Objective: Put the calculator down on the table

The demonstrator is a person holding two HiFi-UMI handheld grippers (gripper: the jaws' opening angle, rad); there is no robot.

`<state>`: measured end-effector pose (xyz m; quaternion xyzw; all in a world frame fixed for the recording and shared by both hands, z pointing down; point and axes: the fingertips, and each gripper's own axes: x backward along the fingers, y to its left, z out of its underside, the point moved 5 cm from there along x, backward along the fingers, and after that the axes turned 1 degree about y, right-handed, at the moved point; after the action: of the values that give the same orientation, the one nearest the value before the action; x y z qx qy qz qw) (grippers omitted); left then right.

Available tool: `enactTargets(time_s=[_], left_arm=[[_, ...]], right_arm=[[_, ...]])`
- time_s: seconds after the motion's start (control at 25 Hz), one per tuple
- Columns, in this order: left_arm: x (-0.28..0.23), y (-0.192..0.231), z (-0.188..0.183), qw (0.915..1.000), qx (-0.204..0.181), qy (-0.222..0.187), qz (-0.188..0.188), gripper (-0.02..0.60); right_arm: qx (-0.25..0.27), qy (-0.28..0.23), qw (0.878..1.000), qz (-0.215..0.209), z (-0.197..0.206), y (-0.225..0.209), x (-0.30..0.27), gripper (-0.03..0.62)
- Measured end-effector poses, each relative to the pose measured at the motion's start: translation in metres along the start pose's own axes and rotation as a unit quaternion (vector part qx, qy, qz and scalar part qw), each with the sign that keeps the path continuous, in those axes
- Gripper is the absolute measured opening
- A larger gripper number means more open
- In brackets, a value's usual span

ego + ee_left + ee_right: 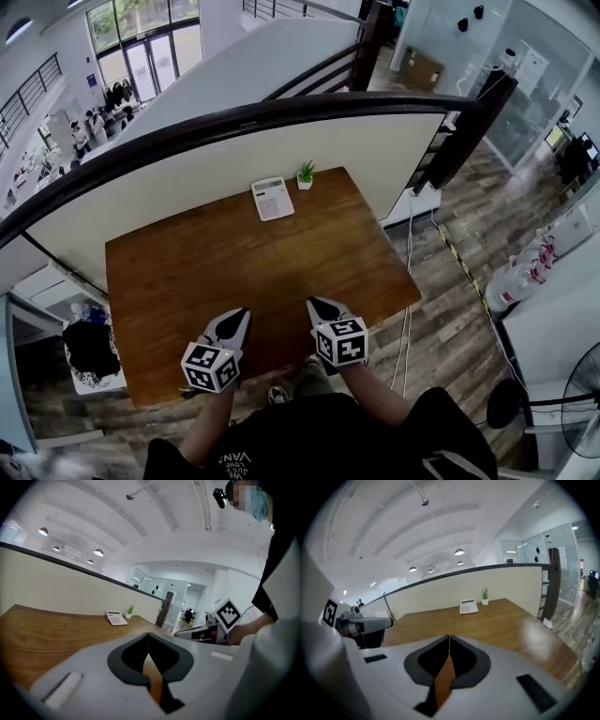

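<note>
White calculator [273, 198] lies flat at the far edge of the table [187, 272], just left of a small potted plant [306, 174]. Near me, my left claw [241, 316] and right claw [315, 304] are both closed and empty, seemingly over the near edge.
</note>
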<state>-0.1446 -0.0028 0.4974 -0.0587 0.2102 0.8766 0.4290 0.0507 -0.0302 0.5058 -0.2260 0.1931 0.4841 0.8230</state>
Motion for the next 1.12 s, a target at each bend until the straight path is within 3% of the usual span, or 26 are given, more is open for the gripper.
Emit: enactTargets(time_s=[0.64,1.12], left_arm=[[0.045,-0.025,0.036,0.9999,0.011,0.004,0.001,0.012],[0.048,-0.031,0.046,0.9996,0.021,0.013,0.014,0.012]], right_arm=[[-0.011,0.017,1.000,0.006,0.045,0.030,0.038,0.014],[-0.014,0.009,1.000,0.006,0.046,0.035,0.044,0.012]])
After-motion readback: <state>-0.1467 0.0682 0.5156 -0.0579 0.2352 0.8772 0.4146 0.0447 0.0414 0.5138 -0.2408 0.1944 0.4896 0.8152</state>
